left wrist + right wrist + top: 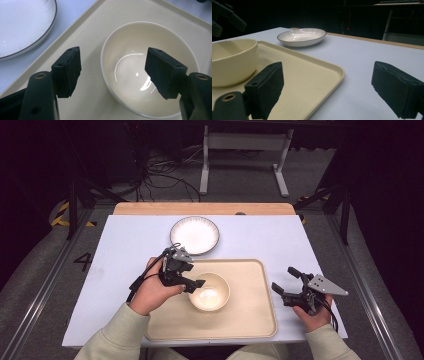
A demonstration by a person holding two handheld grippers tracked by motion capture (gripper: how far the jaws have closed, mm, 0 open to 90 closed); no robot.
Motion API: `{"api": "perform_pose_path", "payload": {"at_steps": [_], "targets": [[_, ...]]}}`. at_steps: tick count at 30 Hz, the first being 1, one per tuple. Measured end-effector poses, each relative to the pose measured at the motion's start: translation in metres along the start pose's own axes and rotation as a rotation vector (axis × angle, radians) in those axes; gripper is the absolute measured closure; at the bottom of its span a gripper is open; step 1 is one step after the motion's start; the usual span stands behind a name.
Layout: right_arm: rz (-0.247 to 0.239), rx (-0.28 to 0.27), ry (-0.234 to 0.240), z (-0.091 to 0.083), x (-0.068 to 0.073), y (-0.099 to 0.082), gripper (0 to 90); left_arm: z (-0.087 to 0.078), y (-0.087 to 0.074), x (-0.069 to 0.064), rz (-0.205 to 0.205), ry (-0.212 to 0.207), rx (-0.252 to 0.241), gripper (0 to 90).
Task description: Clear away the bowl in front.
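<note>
The cream bowl [210,292] stands upright on the tray [250,320], left of its middle, mouth up — round, so no long axis; the left gripper [196,283] hangs just over its near-left rim, jaws apart and gripping nothing, so the bowl looks just set down. The right gripper [284,281] waits open beside the tray's right edge. Next is probably the white plate [194,235] beyond the tray — a thin rim needing a careful pinch.

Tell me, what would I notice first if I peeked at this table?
Probably the cream bowl sitting on the cream tray near the person. The left gripper hangs over the bowl's rim with its jaws open, gripping nothing. Farther back, a white plate with a dark rim rests on the table.
</note>
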State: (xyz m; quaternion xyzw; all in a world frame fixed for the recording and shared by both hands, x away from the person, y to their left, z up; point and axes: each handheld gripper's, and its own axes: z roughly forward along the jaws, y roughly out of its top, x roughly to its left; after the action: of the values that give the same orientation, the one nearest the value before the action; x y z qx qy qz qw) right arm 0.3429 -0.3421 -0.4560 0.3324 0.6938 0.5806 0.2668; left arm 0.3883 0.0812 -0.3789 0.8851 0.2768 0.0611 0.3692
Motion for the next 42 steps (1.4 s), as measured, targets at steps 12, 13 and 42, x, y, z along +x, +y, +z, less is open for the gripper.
{"api": "perform_pose_path", "payload": {"at_steps": [12, 13, 42], "targets": [[0.027, 0.013, 0.028, 0.001, -0.003, 0.000, 9.9, -0.023, -0.021, 0.003, -0.004, 0.055, -0.039, 25.9], [0.030, 0.013, 0.030, 0.001, -0.004, 0.001, 9.9, -0.025, -0.023, 0.003, -0.003, 0.057, -0.046, 25.3], [0.050, -0.009, 0.055, -0.001, -0.007, 0.000, 9.3, -0.058, -0.080, 0.024, -0.021, 0.104, -0.196, 13.5]]}}
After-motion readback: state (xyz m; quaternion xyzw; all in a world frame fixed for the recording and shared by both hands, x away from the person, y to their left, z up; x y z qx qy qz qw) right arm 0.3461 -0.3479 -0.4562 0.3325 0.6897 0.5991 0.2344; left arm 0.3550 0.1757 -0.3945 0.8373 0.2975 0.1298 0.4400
